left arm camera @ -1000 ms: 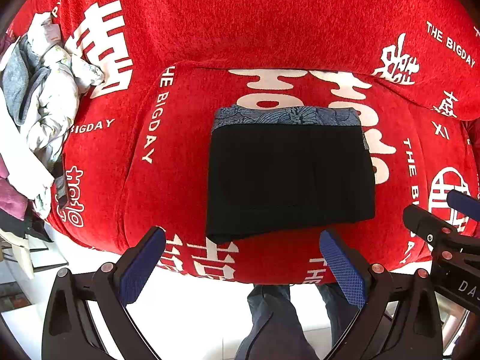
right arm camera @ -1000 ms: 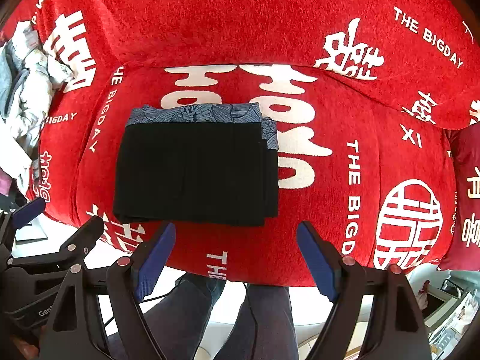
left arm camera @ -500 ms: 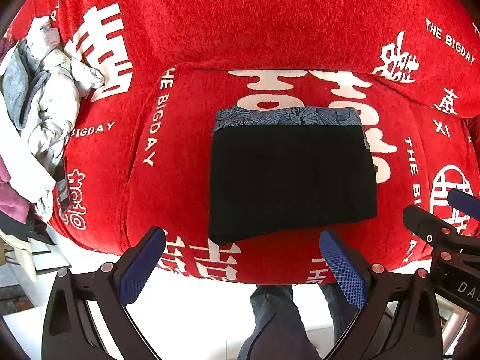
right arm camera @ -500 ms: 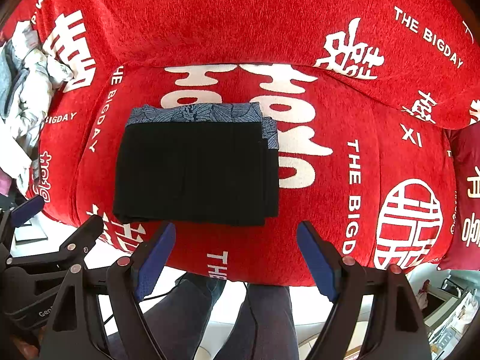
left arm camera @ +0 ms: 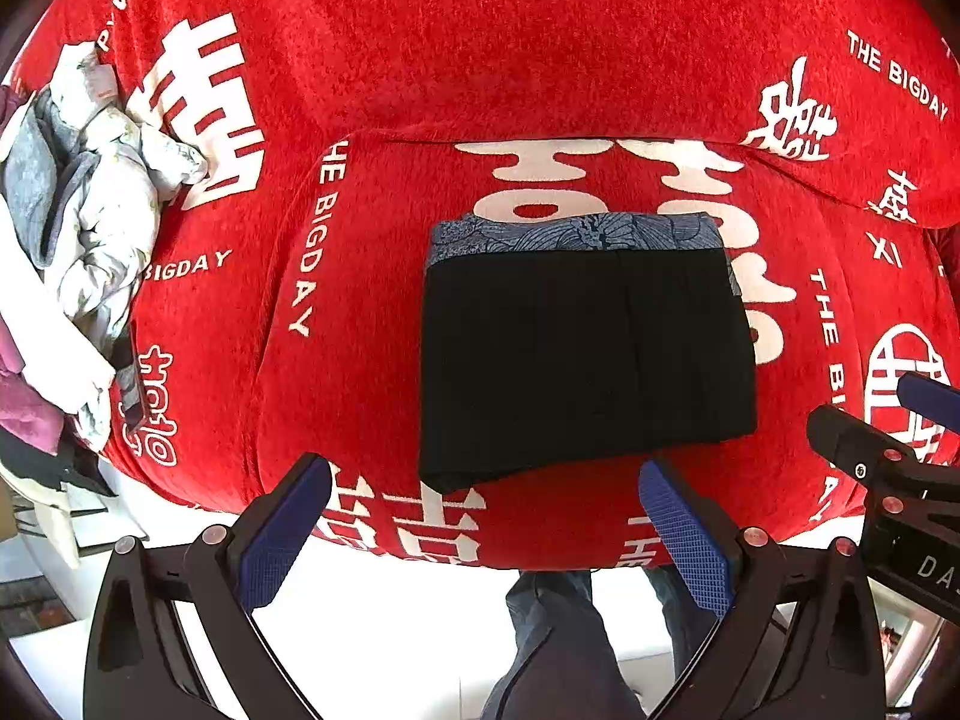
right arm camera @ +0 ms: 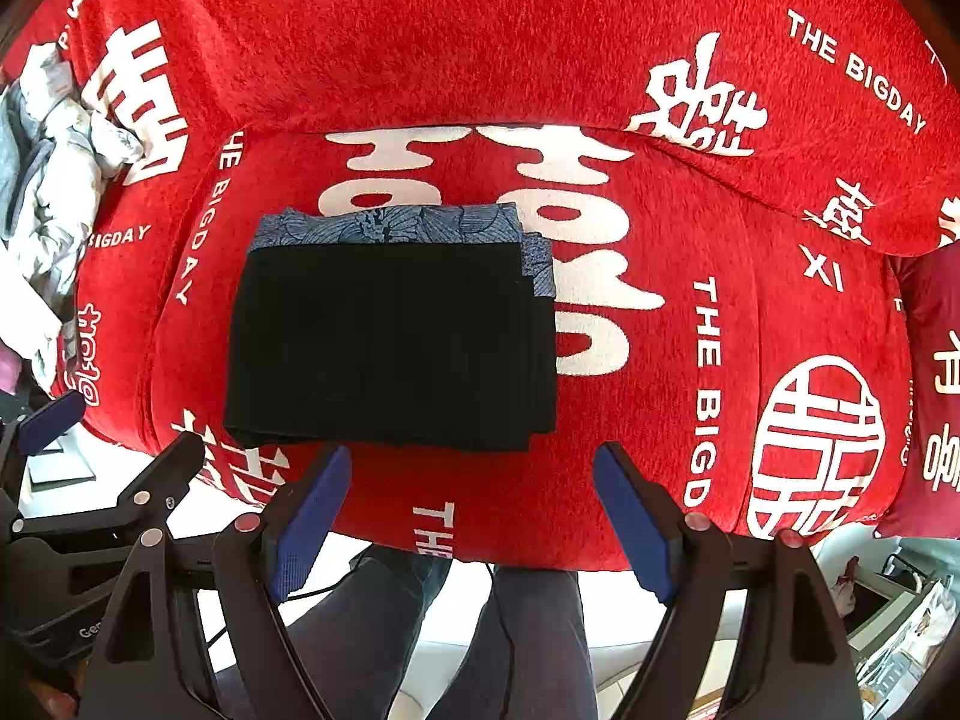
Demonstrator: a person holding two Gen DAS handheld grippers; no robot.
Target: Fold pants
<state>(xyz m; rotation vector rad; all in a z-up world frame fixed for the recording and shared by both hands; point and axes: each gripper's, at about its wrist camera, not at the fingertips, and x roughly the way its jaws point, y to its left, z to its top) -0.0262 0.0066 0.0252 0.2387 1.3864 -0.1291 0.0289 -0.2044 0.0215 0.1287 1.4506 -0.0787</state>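
Note:
The black pants (left arm camera: 585, 360) lie folded into a neat rectangle on the red sofa seat (left arm camera: 360, 330), with a blue patterned waistband (left arm camera: 576, 237) along the far edge. They also show in the right wrist view (right arm camera: 390, 348). My left gripper (left arm camera: 480, 516) is open and empty, held back over the seat's front edge, just short of the pants. My right gripper (right arm camera: 474, 504) is open and empty, also just short of the pants' near edge. Each gripper shows at the side of the other's view.
A pile of crumpled light clothes (left arm camera: 78, 252) lies at the left end of the sofa. The red backrest (left arm camera: 480, 60) rises behind the seat. A dark red cushion (right arm camera: 936, 390) sits at the right. The person's legs (right arm camera: 480, 630) stand below.
Almost nothing has changed. The left wrist view has shifted very slightly; the pants and both open grippers stay as they were.

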